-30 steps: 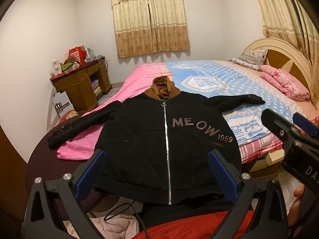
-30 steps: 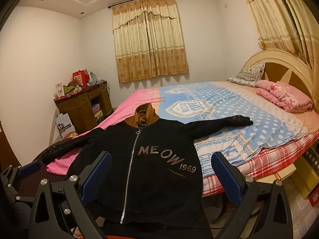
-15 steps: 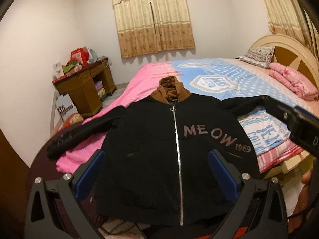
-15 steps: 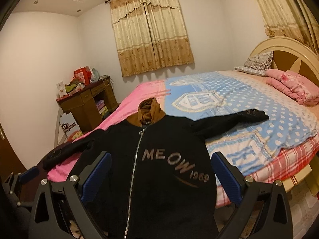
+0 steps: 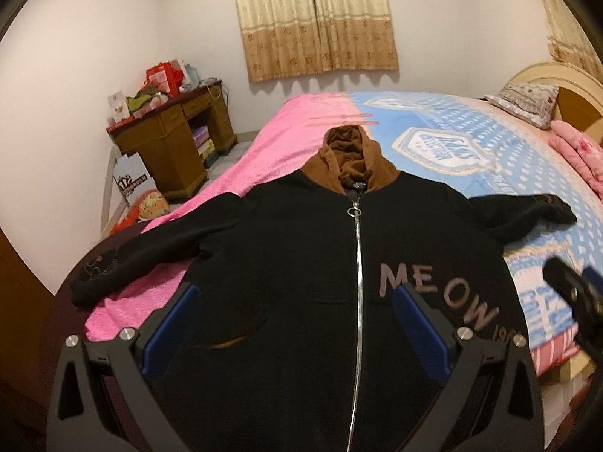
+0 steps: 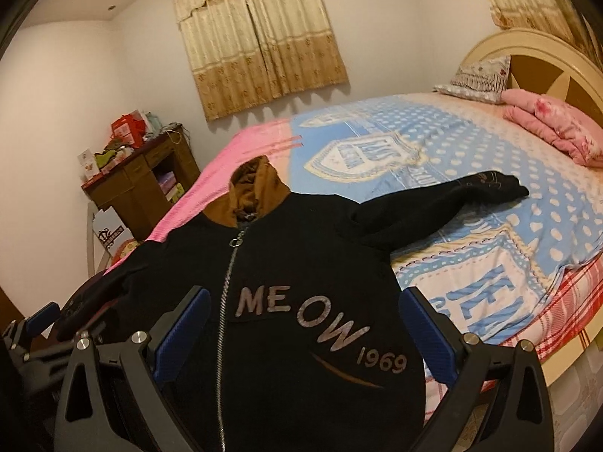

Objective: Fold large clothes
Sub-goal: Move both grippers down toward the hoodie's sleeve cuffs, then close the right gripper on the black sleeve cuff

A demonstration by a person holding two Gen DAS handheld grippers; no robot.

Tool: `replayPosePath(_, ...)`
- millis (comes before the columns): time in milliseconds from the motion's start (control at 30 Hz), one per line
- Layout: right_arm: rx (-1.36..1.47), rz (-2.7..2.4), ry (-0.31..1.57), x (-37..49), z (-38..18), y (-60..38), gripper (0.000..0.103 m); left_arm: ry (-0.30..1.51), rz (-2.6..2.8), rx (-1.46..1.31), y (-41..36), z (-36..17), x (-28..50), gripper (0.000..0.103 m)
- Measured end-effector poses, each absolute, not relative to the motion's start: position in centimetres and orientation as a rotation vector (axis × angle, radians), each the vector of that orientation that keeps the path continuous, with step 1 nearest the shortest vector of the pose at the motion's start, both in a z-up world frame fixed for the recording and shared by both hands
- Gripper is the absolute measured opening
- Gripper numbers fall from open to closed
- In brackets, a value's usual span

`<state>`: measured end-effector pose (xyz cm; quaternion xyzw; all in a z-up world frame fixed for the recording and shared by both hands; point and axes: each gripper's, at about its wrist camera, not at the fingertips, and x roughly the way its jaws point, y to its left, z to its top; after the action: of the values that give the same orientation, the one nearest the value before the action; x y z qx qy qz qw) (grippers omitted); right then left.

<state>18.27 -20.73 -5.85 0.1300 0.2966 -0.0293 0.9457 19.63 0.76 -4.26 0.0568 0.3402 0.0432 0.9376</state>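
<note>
A black zip jacket point(image 5: 301, 263) with a brown hood point(image 5: 350, 162) and "MEOW 1969" lettering lies face up on the bed, sleeves spread to both sides; it also shows in the right wrist view point(image 6: 301, 301). Its hem hangs toward the bed's near edge. My left gripper point(image 5: 297, 309) is open and empty, hovering above the jacket's lower front. My right gripper point(image 6: 301, 312) is open and empty, above the lettering. The right gripper's tip shows in the left wrist view point(image 5: 573, 293).
The bed point(image 6: 471, 158) carries a pink and blue spread, a pillow point(image 6: 478, 75) and a folded pink quilt point(image 6: 554, 124) by the headboard. A wooden desk point(image 5: 169, 139) with clutter stands left by the wall. Curtains point(image 5: 316, 19) hang behind.
Both grippers have moved forward and closer over the jacket, which now fills more of each view. Both stay open.
</note>
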Motion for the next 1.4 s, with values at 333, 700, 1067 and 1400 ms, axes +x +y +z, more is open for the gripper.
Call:
replayPosePath(333, 0.274, -0.099, 0.672, 22.5, -8.5, -22.9, 0.1, 0.724, 0.094, 0.106, -0.3, -5.7, 24.6, 0.103)
replayPosePath(700, 0.407, -0.061, 0.708, 26.1, -10.6, -25.9, 0.1, 0.811, -0.015, 0.037, 0.1, -7.7, 28.8, 0.103)
replayPosePath(1067, 0.659, -0.422, 0.475, 23.6, -10.7, -45.7, 0.085, 0.653, 0.305, 0.012, 10.2, -6.7, 37.7, 0.103)
replayPosePath(1400, 1.029, -0.411, 0.501, 29.7, -15.0, -60.7, 0.082, 0.794, 0.366, -0.14, 15.8, -13.5, 42.3, 0.103)
